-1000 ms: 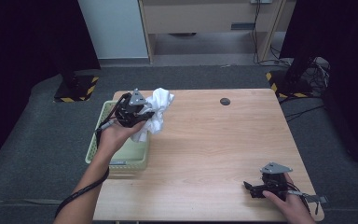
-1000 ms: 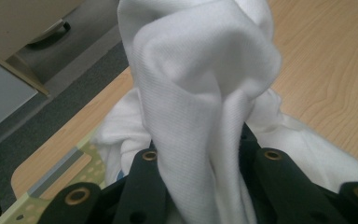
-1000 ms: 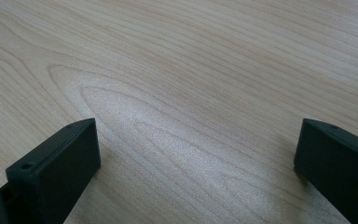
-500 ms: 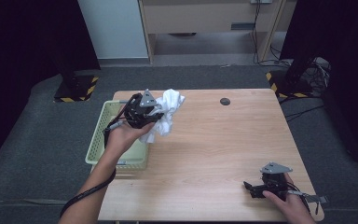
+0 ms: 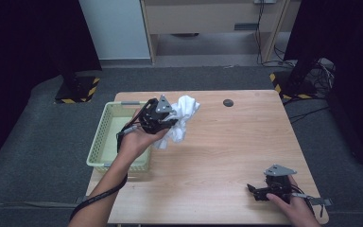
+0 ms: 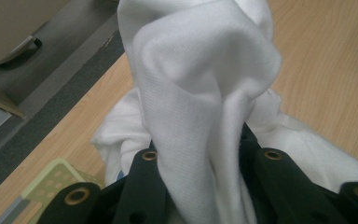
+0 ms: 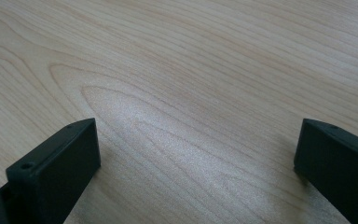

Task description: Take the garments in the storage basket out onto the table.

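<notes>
While the right gripper (image 5: pixel 256 193) lies low on the near right part of the wooden table (image 5: pixel 227 156), its jaws stand wide apart with bare wood grain between them, as the right gripper view shows; nothing is held there. The person's right hand (image 5: pixel 297 212) wraps its body from the near edge. Well away from it, up and to its left across the table, the left gripper (image 5: pixel 168 124) is carried above the surface in the left hand (image 5: pixel 134 142). Its jaws are clamped on a white cloth (image 5: pixel 182 118): in the left gripper view the cloth (image 6: pixel 200 93) rises in a thick fold straight out from between the two black jaws, with more of it bunched behind and to both sides of them. In the high view the cloth hangs crumpled just ahead of and beyond this gripper, over the table's far left area, apart from the wood as far as can be judged. Just beside the left gripper, on the side of the hand's wrist, a pale green basket (image 5: pixel 105 142) sits at the table's left edge; its corner (image 6: pixel 51 184) shows below the jaws in the left gripper view. Farther off, past the cloth toward the table's far edge, a small dark round object (image 5: pixel 228 102) rests on the wood, well apart from both grippers.
</notes>
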Demonstrator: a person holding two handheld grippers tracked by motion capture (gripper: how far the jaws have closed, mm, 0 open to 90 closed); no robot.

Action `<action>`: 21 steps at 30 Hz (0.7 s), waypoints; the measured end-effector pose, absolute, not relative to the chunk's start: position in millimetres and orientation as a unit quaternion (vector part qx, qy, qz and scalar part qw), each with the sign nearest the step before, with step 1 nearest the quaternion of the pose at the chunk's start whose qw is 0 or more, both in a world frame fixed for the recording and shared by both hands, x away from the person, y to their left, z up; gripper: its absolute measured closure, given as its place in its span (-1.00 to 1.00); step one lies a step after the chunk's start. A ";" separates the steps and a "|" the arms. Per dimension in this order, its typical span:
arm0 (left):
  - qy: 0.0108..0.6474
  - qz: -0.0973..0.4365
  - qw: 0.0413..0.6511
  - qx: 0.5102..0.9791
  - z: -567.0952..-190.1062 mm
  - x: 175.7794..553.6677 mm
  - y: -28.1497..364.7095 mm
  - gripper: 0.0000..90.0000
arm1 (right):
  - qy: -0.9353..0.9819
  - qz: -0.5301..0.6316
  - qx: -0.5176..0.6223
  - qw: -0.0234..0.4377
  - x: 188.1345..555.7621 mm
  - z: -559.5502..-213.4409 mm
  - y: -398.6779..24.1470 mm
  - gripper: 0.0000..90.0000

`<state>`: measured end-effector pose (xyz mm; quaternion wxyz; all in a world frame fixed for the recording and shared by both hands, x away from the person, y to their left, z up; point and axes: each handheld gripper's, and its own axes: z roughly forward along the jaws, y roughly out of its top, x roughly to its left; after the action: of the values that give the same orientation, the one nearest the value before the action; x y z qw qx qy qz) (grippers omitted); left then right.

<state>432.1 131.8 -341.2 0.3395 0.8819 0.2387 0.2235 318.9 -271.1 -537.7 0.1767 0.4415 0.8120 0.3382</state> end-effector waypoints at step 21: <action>0.210 0.195 0.334 0.898 -369.1 421.2 89.7 0.64 | 0.812 0.339 0.442 0.177 318.8 -537.8 -271.1 -0.99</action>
<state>421.2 89.7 -369.1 0.3339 0.8981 0.2096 0.1951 318.8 -271.1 -537.8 0.1765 0.4419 0.8117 0.3387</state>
